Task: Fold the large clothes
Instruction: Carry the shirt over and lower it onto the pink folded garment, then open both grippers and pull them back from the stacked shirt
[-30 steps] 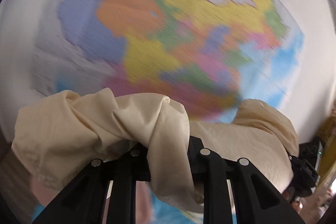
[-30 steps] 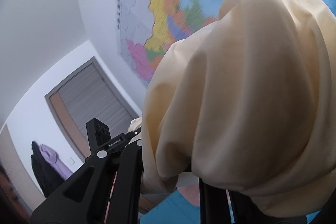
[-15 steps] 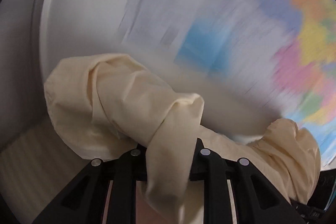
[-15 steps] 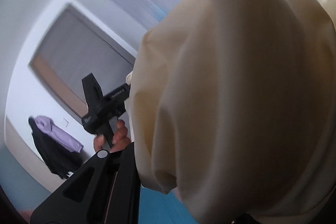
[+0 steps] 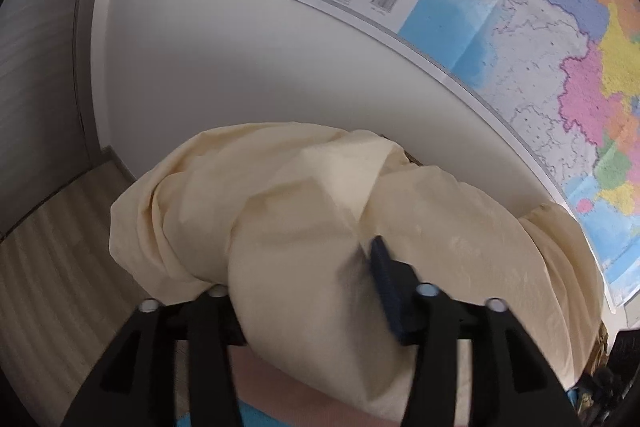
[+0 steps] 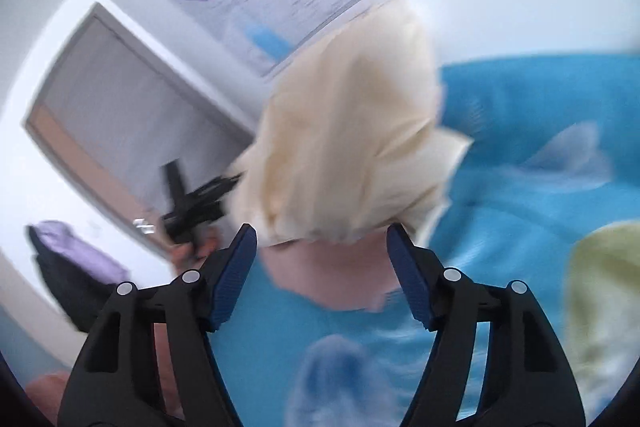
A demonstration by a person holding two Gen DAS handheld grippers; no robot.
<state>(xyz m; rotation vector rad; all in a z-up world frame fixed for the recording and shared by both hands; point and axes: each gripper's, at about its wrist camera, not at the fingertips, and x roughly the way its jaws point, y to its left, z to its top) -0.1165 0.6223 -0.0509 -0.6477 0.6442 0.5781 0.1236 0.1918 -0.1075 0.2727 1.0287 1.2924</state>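
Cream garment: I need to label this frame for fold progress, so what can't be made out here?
- Left wrist view: the cream garment drapes over the left tool, hiding one finger; whether it is pinched is unclear.
- Same view: the garment's type and shape are bunched out of sight.
- Right wrist view: motion blur smears the garment and the blue sheet beyond the open right tool.

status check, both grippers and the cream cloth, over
Right gripper open, jaws just opened, cream cloth clear of its pads. Left gripper jaws also just opened, cloth draped between them. Cloth bunched over blue bedding. Nothing blocking.
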